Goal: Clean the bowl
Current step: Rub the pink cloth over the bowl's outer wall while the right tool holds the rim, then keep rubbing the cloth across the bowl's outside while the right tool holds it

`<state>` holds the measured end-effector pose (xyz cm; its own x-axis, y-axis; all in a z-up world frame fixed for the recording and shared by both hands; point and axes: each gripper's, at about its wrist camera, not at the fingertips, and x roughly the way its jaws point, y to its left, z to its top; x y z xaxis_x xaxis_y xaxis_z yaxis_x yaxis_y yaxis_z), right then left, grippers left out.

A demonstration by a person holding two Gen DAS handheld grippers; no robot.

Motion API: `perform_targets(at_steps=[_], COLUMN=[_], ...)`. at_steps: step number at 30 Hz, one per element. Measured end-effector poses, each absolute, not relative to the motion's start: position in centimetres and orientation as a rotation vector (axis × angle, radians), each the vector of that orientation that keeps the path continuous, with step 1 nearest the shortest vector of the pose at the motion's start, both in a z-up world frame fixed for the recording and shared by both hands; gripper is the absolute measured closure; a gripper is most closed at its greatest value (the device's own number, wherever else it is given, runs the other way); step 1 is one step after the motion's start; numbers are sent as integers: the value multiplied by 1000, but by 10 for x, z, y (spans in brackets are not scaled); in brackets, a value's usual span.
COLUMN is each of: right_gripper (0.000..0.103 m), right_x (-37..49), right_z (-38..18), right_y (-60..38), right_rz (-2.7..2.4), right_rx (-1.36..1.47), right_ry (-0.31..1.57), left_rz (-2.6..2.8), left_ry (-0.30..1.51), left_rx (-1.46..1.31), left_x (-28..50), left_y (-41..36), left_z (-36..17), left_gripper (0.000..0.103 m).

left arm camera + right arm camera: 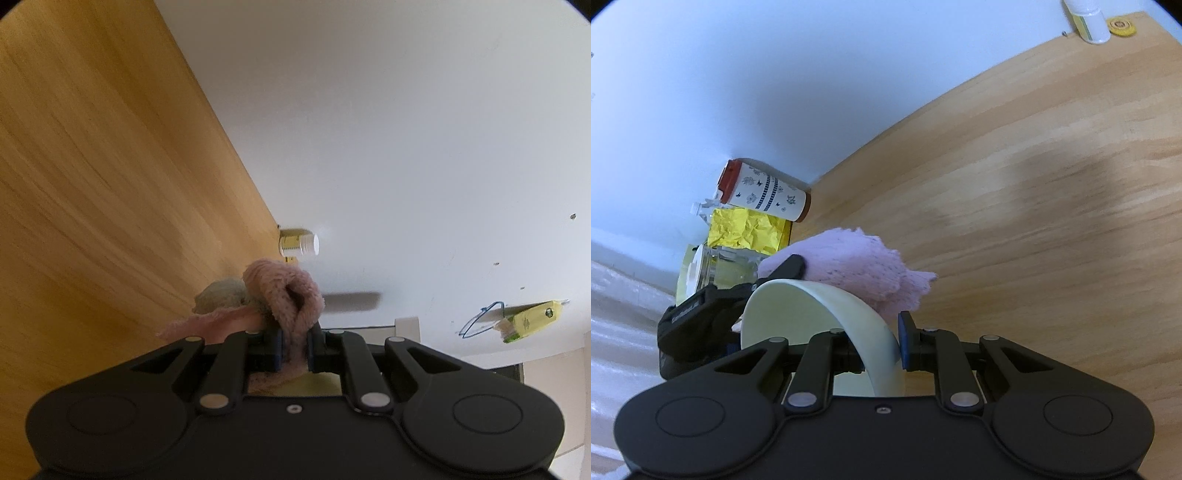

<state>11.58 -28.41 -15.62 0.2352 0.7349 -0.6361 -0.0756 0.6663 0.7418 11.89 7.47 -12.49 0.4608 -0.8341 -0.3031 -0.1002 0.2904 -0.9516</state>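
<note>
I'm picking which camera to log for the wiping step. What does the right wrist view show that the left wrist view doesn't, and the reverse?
Only the right wrist view shows the pale bowl gripped at its rim by the right gripper, the patterned tumbler, the yellow foil pack, and the left gripper from outside. Only the left wrist view shows the left gripper closed on the pink cloth, plus a yellow packet. Both show the cloth, the wooden table, the white wall and a white-capped bottle.
</note>
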Motion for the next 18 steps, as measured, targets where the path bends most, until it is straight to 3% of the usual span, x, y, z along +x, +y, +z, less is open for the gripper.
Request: perform_targets(at_steps=[18], right_gripper=[81], right_x=[127], right_z=[-143], right_y=[-284], right_rz=[662], right_rx=[475], right_ry=[1199], left_rz=[-789], left_ry=[1111], left_rx=[-957], left_x=[134], left_y=[70], left_z=[-100], left_gripper=[93])
